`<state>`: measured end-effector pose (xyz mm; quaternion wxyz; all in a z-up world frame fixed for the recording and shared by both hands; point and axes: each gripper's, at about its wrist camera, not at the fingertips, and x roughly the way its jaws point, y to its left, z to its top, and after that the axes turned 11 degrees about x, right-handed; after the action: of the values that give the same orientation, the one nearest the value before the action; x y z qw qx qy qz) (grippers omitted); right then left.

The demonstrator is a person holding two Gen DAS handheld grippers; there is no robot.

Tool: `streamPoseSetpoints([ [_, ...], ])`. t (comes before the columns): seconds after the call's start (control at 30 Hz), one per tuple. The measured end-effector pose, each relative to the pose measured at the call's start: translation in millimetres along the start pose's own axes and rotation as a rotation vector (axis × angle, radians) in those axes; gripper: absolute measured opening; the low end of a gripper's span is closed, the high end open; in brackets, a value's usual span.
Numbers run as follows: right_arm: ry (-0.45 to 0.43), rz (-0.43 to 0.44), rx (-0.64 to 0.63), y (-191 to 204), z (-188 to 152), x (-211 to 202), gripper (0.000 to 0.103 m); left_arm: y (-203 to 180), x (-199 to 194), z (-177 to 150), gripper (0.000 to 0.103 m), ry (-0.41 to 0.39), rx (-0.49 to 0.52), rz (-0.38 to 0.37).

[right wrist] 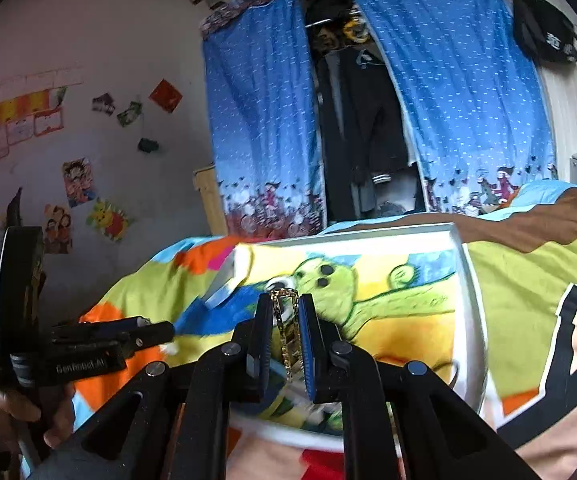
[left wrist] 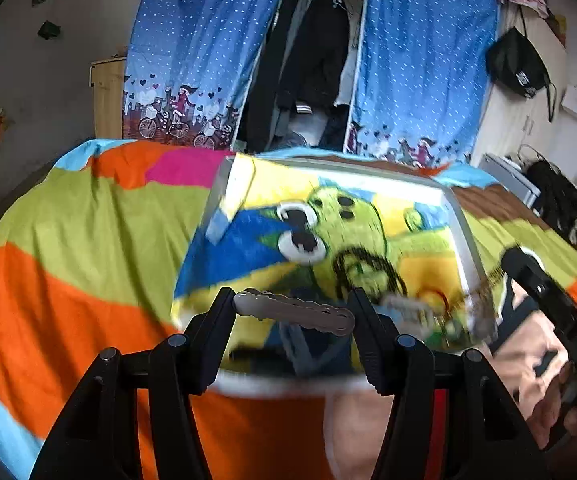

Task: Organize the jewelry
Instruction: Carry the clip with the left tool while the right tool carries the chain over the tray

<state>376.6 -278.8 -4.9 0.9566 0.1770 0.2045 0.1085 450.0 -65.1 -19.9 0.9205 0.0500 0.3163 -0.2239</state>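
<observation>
My left gripper (left wrist: pixel 293 312) is shut on a grey scalloped hair clip (left wrist: pixel 294 313), held crosswise between its fingers above the near edge of a white-rimmed tray (left wrist: pixel 466 240) with a green cartoon bear picture. My right gripper (right wrist: pixel 285 334) is shut on a gold chain (right wrist: pixel 286 332) that hangs in a loop between the blue pads, above the same tray (right wrist: pixel 468 292). In the left wrist view the right gripper's body (left wrist: pixel 544 292) sits at the right with the gold chain (left wrist: pixel 484 286) trailing from it. The left gripper's body (right wrist: pixel 68 348) shows at the left of the right wrist view.
The tray lies on a bed with a bright patchwork blanket (left wrist: pixel 68 240). Blurred small items (left wrist: pixel 440 316) lie near the tray's near right corner. Behind the bed stands a blue curtained wardrobe (left wrist: pixel 420 60) with dark clothes. A black bag (left wrist: pixel 516 60) hangs on the right wall.
</observation>
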Motion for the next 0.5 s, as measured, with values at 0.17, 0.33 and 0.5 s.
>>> streamPoseSetpoints([
  [0.17,0.022,-0.055,0.054,-34,3,21,0.013,21,40,12,0.052,0.034,-0.088,0.006],
  [0.33,0.081,-0.103,0.110,-62,-7,41,0.013,24,72,7,0.052,0.097,-0.124,0.009],
  [0.5,0.142,-0.139,0.130,-74,-20,51,0.013,18,90,1,0.052,0.160,-0.123,0.015],
])
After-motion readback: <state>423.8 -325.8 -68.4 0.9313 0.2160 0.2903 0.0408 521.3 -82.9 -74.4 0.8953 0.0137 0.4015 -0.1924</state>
